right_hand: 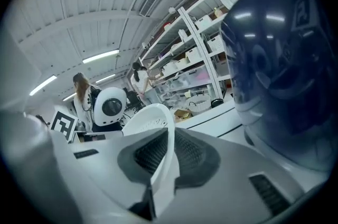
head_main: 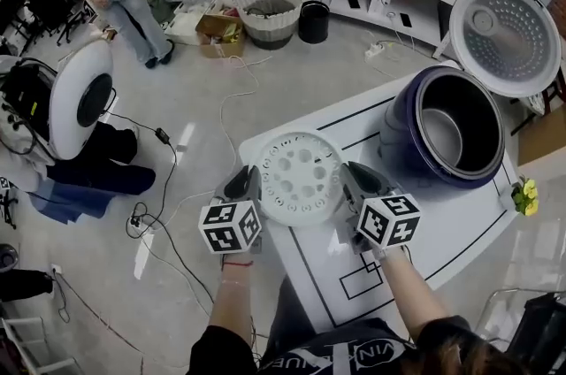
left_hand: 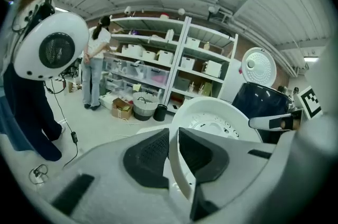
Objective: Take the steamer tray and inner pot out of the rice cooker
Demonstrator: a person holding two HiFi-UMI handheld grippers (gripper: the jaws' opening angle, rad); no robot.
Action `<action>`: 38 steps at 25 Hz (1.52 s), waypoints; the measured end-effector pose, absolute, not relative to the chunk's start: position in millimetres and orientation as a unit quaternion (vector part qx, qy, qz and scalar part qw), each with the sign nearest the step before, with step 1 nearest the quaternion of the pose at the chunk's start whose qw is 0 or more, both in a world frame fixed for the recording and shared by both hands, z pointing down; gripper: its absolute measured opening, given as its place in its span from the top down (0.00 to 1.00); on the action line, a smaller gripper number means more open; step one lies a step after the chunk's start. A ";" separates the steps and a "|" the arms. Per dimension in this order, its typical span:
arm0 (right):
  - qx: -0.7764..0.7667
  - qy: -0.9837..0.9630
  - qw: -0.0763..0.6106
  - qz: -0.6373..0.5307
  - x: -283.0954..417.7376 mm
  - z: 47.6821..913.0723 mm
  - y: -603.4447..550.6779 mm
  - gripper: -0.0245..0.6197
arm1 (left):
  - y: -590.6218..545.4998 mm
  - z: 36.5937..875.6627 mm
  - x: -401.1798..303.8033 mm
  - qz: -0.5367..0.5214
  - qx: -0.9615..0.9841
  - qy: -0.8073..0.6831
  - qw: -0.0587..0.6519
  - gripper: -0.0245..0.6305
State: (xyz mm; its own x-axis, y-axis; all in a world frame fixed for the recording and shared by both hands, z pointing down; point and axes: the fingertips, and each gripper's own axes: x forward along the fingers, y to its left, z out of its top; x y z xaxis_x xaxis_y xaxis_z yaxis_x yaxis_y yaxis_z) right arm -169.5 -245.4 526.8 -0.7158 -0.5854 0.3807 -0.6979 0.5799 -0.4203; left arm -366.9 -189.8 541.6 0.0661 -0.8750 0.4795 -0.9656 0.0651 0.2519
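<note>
Gripping the tray's left rim, my left gripper (head_main: 246,180) has its jaws drawn close, with the thin white wall pinched between the dark pads. The left gripper view shows that rim running straight up through the narrow gap. The tray (head_main: 301,177), a white disc full of round holes, sits out of the cooker over the table's (head_main: 442,232) left corner, partly past the edge. I cannot tell whether it touches the top. My right gripper (head_main: 352,179) has the opposite rim and is clamped just as narrowly, with both pads on the wall. Right of that, near the table's far right corner, stands the dark blue cooker (head_main: 402,152), apart from the tray. The pot (head_main: 442,134) is still seated inside it. The lid (head_main: 504,33) stands swung open behind it, its dotted inner face toward me. Something small and yellow (head_main: 528,196) lies at the table's right edge.
</note>
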 end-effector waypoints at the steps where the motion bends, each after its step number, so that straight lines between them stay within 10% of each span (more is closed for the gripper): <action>1: 0.369 -0.878 0.106 0.286 -168.9 533.3 -247.4 0.91 | -193.2 545.5 -367.0 0.089 0.680 -0.674 0.274 0.88; 26: 0.409 -0.840 0.154 0.321 -157.7 584.3 -280.7 0.89 | -245.4 578.9 -358.1 0.143 0.706 -0.625 0.301 0.88; 38: 0.386 -0.873 0.106 0.279 -165.0 537.4 -269.3 0.72 | -246.2 531.3 -355.2 0.138 0.729 -0.634 0.218 0.78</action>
State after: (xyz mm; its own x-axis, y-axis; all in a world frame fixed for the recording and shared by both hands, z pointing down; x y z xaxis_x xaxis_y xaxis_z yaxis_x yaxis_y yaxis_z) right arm -165.0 -269.3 537.4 -0.6789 -0.6148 0.4013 -0.7336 0.5455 -0.4053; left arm -355.2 -246.2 531.3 0.1575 -0.8648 0.4767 -0.9846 -0.1007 0.1426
